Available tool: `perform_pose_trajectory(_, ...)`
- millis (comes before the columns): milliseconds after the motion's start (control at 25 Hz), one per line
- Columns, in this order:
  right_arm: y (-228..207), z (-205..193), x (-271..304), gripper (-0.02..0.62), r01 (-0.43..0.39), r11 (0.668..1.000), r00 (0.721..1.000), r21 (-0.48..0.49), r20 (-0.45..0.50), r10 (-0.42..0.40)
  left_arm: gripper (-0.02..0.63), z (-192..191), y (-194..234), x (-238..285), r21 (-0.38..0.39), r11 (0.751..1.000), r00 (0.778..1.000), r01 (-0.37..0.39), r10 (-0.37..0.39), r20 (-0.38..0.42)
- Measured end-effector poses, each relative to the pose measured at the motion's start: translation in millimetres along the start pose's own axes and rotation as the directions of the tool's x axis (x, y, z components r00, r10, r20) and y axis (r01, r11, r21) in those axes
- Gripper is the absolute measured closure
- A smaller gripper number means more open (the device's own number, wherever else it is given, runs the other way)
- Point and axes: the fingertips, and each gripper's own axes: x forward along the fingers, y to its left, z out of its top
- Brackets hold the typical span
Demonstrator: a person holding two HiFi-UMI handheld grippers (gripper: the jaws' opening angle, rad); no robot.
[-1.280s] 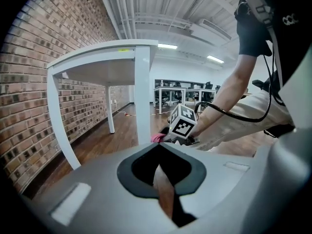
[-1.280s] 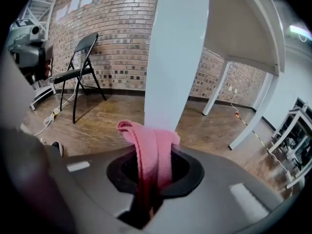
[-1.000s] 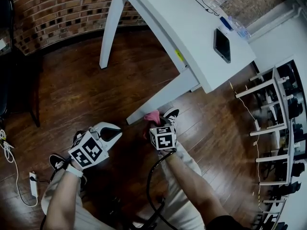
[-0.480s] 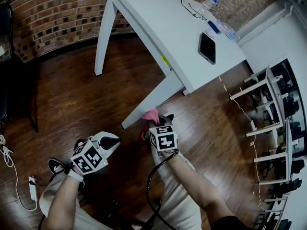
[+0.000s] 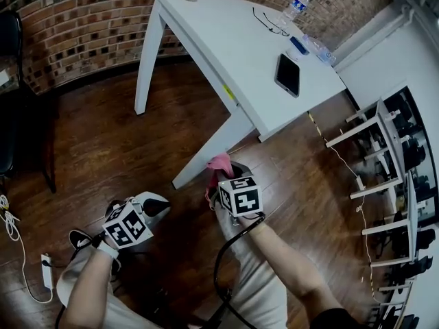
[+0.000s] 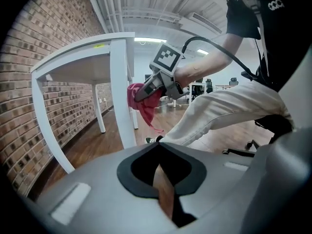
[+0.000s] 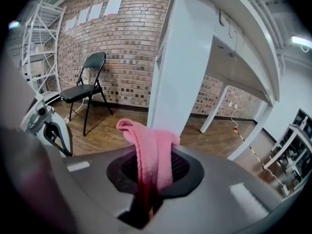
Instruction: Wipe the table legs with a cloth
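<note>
A white table (image 5: 240, 40) stands on a wooden floor, its near slanted leg (image 5: 206, 149) running down to the boards. My right gripper (image 5: 221, 177) is shut on a pink cloth (image 5: 219, 162), which is pressed against the lower part of that leg. In the right gripper view the cloth (image 7: 148, 145) sticks up from the right gripper (image 7: 155, 155) directly in front of the leg (image 7: 178, 62). My left gripper (image 5: 162, 201) hangs low to the left, apart from the leg, shut and holding nothing. The left gripper view shows the left gripper (image 6: 158, 147), the cloth (image 6: 141, 104) and the leg (image 6: 122, 87).
A phone (image 5: 288, 75), glasses (image 5: 267, 20) and a water bottle (image 5: 293, 7) lie on the tabletop. A black folding chair (image 7: 85, 82) stands at the left by the brick wall. White shelving racks (image 5: 384, 156) line the right side. A power strip (image 5: 46, 269) lies at the lower left.
My right gripper and the pink cloth have crept a little up the slanted leg from its foot. My left gripper has sunk slightly lower and stays shut.
</note>
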Motion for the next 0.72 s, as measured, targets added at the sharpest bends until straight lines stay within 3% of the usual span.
perform_pose_trajectory(360, 1, 36, -31, 0.548, -0.009, 1.000, 0.999, -0.019, 0.044, 0.010, 0.606, 7, -6, -2, 0.028, 1.000, 1.000, 0.010, -0.010, -0.002)
perform_pose_trajectory(720, -8, 59, -55, 0.546, -0.077, 0.997, 0.995, -0.019, 0.068, 0.078, 0.606, 22, -7, 6, 0.043, 0.999, 1.000, -0.010, 0.010, 0.007)
